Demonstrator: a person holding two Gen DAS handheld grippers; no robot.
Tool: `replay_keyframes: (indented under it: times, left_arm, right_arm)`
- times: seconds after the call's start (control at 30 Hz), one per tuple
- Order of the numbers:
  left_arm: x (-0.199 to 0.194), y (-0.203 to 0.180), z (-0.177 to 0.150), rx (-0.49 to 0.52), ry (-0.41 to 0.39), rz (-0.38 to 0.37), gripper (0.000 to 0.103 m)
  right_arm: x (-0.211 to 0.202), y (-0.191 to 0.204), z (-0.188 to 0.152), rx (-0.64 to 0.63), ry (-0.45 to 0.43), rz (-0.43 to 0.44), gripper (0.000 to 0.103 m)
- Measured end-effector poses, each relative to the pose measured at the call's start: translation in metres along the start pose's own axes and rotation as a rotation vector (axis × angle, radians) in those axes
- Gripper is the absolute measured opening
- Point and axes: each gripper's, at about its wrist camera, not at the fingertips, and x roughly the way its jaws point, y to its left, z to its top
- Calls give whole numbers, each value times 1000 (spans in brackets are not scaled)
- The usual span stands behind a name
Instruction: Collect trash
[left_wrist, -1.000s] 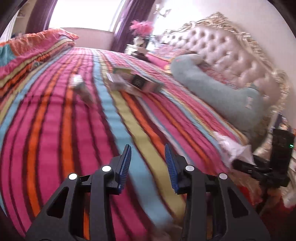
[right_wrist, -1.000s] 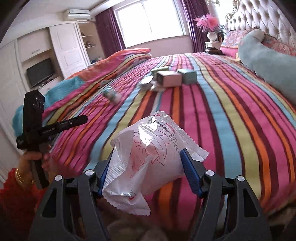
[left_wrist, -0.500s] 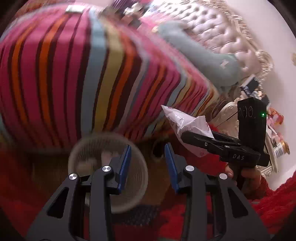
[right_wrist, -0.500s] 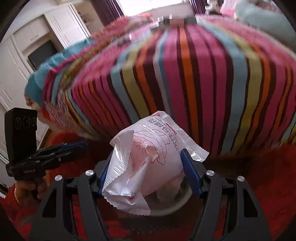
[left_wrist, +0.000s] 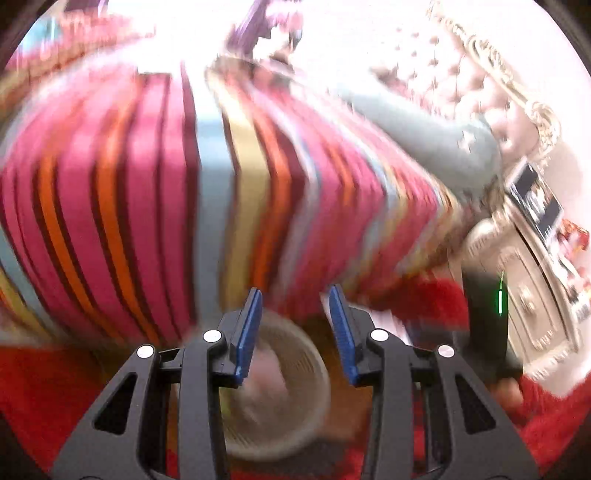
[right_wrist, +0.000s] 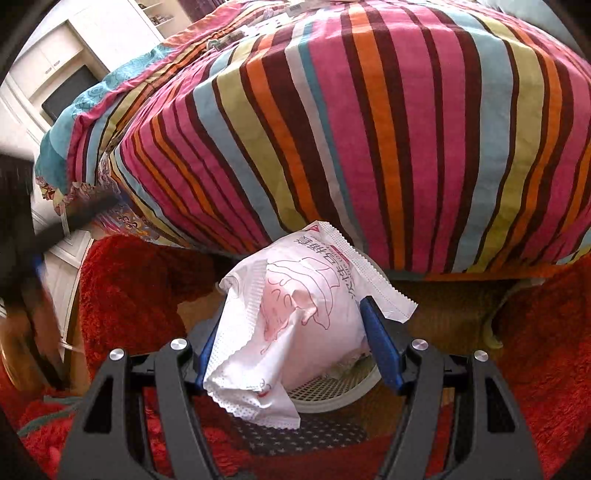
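Now | right gripper (right_wrist: 295, 343) clamps wrapper (right_wrist: 295, 317) above basket (right_wrist: 343, 391) | left gripper (left_wrist: 294, 332) parted, empty | bedspread (right_wrist: 369, 129) behind

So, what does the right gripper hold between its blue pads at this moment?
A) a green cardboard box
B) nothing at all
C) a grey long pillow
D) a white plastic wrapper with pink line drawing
D: in the right wrist view the right gripper is clamped on the white plastic wrapper with pink line drawing, above the white mesh wastebasket.
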Motion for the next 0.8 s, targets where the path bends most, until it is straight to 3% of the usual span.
replay_keyframes:
  times: [0.1, 0.17, 0.2, 0.27, 0.3, 0.4, 0.6, 0.7, 0.8]
  left_arm:
    - [3, 17, 58, 75, -75, 102, 43]
    - [15, 39, 100, 58, -91, 155, 69]
    - [25, 56, 129, 24, -114, 187, 72]
    - [39, 80, 167, -31, -133, 265, 72]
    - [52, 95, 196, -65, -152, 350, 72]
    - [91, 117, 250, -90, -135, 483, 72]
    - [164, 148, 302, -135, -12, 583, 72]
    - [184, 167, 313, -179, 4, 622, 76]
    - [196, 172, 322, -145, 8, 686, 77]
  right_arm:
    - [6, 0, -1, -9, 10, 4, 65]
    - [13, -2, -2, -2, 32, 2, 65]
    - [16, -4, -2, 4, 44, 5, 65]
    - [24, -6, -2, 14, 66, 7, 65]
    - [26, -6, -1, 16, 74, 9, 65]
    - [34, -5, 2, 19, 93, 8, 65]
    - [50, -7, 7, 26, 139, 15, 65]
    - [56, -8, 8, 31, 161, 23, 65]
    - [61, -10, 7, 42, 176, 28, 65]
